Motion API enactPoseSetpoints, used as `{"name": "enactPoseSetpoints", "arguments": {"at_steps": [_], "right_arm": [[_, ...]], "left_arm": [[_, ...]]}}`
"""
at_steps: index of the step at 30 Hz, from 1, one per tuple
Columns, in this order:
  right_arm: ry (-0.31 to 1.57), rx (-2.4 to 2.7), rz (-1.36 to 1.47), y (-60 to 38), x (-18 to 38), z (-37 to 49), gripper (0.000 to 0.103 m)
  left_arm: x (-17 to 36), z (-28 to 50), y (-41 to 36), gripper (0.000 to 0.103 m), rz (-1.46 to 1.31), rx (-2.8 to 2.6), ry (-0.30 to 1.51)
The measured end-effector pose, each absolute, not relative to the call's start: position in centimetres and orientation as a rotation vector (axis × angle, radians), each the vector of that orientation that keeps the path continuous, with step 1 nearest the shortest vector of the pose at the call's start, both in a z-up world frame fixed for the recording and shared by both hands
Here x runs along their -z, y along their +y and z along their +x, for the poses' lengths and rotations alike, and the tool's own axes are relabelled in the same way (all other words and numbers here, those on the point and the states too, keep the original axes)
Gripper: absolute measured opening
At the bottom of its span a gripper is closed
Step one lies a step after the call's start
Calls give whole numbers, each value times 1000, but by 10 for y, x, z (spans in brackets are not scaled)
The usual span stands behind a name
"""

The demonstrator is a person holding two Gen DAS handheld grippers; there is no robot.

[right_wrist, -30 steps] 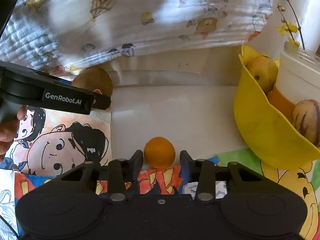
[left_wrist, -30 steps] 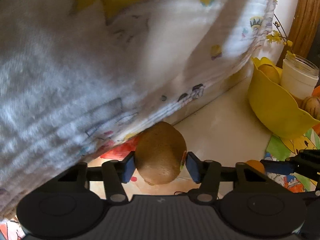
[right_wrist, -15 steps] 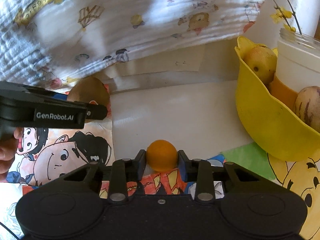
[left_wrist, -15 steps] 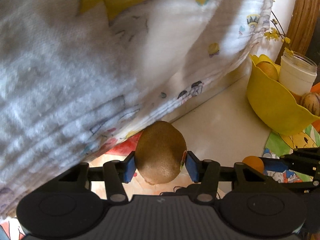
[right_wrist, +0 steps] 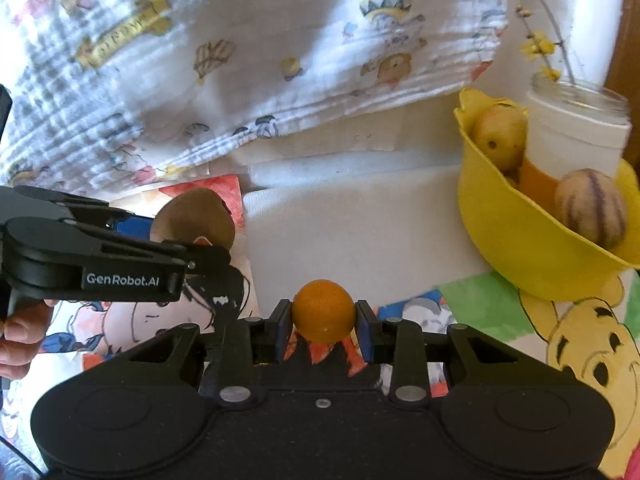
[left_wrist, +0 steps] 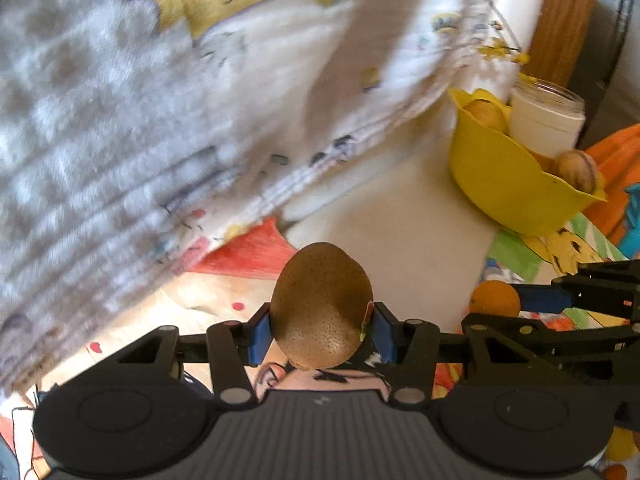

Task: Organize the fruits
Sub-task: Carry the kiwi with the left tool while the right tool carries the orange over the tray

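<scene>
The right gripper is clamping a small orange fruit; the left gripper is gripping a kiwi, long axis pointing forward. The yellow bowl is sitting at right of frame, nearer the right gripper, across bare white tabletop, cartoon-print cloth hanging behind.

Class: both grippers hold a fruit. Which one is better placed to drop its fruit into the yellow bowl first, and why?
Probably the right. The right gripper, clamped on the small orange fruit, sits nearer the yellow bowl. The left gripper, holding the kiwi, is on its far side.
</scene>
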State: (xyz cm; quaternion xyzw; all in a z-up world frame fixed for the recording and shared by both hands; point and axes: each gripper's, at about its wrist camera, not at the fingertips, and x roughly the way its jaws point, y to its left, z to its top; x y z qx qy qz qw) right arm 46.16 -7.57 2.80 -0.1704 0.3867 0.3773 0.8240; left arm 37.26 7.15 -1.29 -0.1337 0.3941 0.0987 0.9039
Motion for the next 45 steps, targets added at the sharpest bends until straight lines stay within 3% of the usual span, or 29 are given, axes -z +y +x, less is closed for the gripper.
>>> {"name": "enactPoseSetpoints", "arguments": {"at_steps": [22,45], "right_arm": [[707,-425,-129,-209,-87,345,35],[719,-67,-10,-297,-86,210,35]], "left_arm": [[-30,341,2,55,-154,107,752],[-59,289,-106,55,3,463,723]]}}
